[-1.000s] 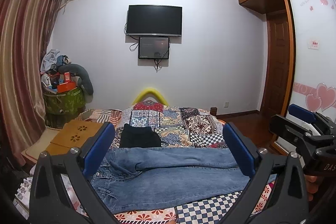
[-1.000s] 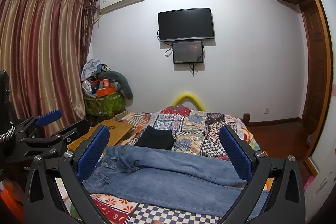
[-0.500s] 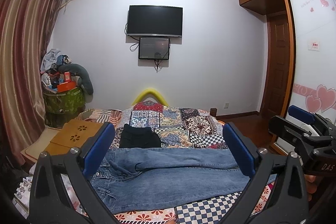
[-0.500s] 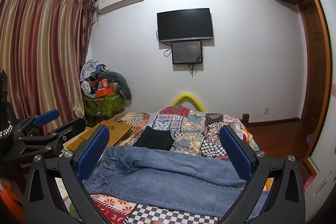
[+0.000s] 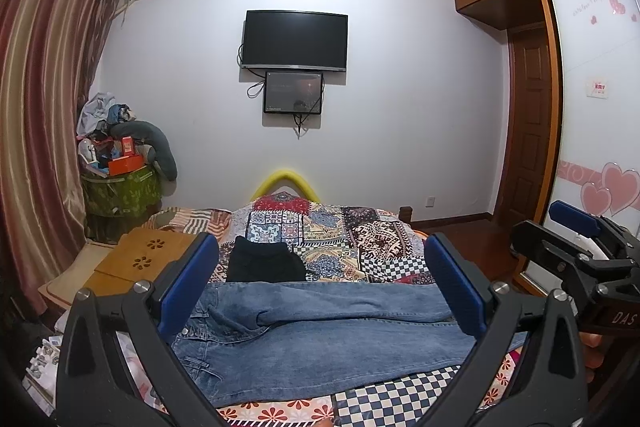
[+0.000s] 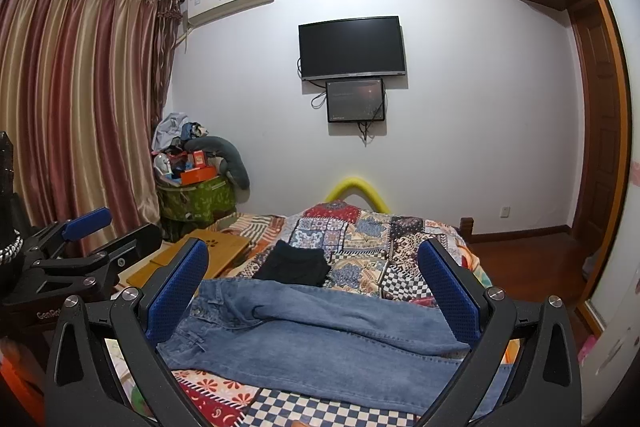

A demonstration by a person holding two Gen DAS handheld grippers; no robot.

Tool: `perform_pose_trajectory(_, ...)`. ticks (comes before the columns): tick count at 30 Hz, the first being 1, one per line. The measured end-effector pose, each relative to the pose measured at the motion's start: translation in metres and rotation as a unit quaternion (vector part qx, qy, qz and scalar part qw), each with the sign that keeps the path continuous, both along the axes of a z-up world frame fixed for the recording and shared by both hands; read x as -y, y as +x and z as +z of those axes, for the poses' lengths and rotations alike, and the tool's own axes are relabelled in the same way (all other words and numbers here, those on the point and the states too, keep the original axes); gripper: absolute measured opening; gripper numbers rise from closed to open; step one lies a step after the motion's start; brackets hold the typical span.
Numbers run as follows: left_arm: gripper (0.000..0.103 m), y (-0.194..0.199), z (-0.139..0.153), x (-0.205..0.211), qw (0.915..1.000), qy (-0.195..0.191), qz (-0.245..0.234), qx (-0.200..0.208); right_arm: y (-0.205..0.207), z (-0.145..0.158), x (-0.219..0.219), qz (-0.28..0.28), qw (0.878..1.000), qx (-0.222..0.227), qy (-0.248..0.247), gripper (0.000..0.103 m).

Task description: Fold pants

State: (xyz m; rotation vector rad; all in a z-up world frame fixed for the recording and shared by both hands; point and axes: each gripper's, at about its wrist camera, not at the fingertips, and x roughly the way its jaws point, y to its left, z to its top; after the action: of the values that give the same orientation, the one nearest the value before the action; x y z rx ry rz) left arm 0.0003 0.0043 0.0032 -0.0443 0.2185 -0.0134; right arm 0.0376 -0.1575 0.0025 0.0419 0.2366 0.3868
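Bedroom walls and a patchwork-covered bed (image 5: 360, 227) fill both views, with a wall-mounted television (image 5: 295, 41) at the far end. Blue jeans (image 5: 320, 331) are laid flat across the near edge of the bed, waistband toward its left edge and hems toward its right, one leg overlapping the other; a folded black garment (image 5: 264, 263) lies just behind them. No fold appears to have been started. For a clean fold, the legs should probably be aligned first, then waistband and hems pinched at matching corners. The left gripper (image 5: 320, 291) is held wide apart, empty, above the denim. The right gripper (image 6: 316, 291) is likewise spread wide, with nothing gripped or touched.
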Motion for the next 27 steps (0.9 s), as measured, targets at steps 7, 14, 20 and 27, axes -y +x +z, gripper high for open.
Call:
perform_pose_trajectory(7, 0.103, 0.000, 0.002, -0.002, 1.0000, 0.000, -0.001, 0.002, -0.001, 0.001, 0.001, -0.001, 1.000, 0.002, -0.001, 0.103)
perform_pose_trajectory(14, 0.103, -0.002, 0.001, -0.004, 1.0000, 0.001, -0.002, 0.004, -0.001, 0.002, 0.001, -0.001, 1.000, 0.002, -0.002, 0.103)
perform_pose_trajectory(20, 0.103, -0.001, 0.001, -0.003, 1.0000, 0.001, 0.000, 0.003, -0.001, 0.002, 0.002, -0.002, 1.000, 0.003, -0.002, 0.103)
perform_pose_trajectory(27, 0.103, 0.005, -0.002, -0.004, 1.0000, 0.007, 0.005, 0.001, 0.009, -0.001, -0.002, -0.003, 1.000, -0.005, -0.011, 0.103)
